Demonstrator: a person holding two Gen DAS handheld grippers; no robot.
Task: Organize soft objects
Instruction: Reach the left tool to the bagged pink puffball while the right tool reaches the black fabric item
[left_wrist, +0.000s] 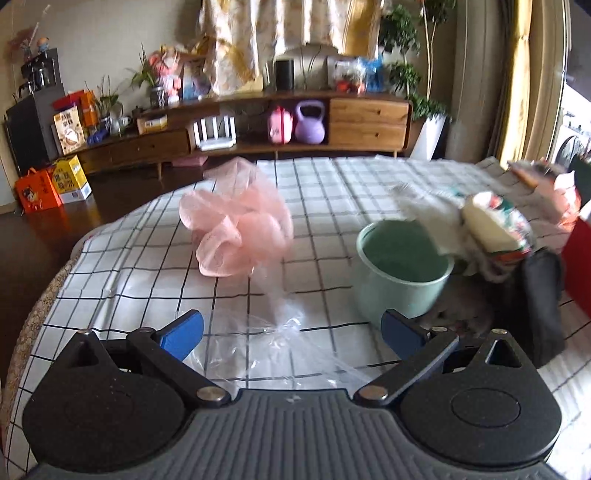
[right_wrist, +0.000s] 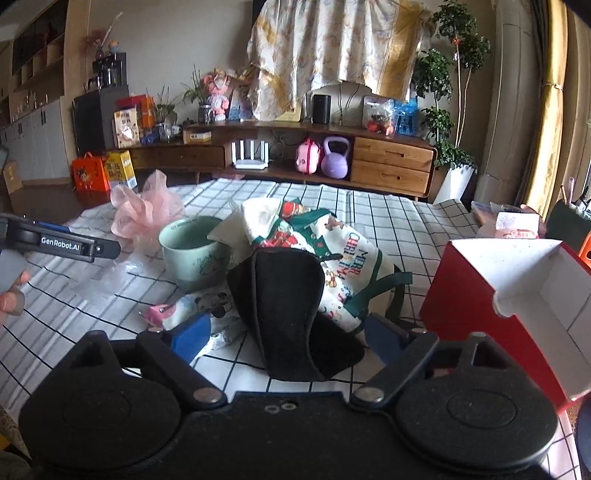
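Note:
A pink mesh bath pouf (left_wrist: 236, 221) lies on the checked tablecloth (left_wrist: 325, 184), far left in the right wrist view (right_wrist: 144, 210). A pale green mug (left_wrist: 400, 273) stands beside it (right_wrist: 192, 251). A Christmas-print cloth (right_wrist: 325, 240) is piled behind a black fabric piece (right_wrist: 291, 306); both show at the right of the left wrist view (left_wrist: 495, 229). A small cartoon-print cloth (right_wrist: 195, 306) lies by the mug. My left gripper (left_wrist: 291, 332) is open above a clear plastic bag (left_wrist: 280, 343). My right gripper (right_wrist: 288, 336) is open around the black fabric.
An open red box with a white inside (right_wrist: 517, 302) stands at the right. A wooden sideboard (right_wrist: 295, 155) with a purple kettlebell (right_wrist: 335, 157) lies beyond the table. Boxes (left_wrist: 51, 184) sit on the floor at the left.

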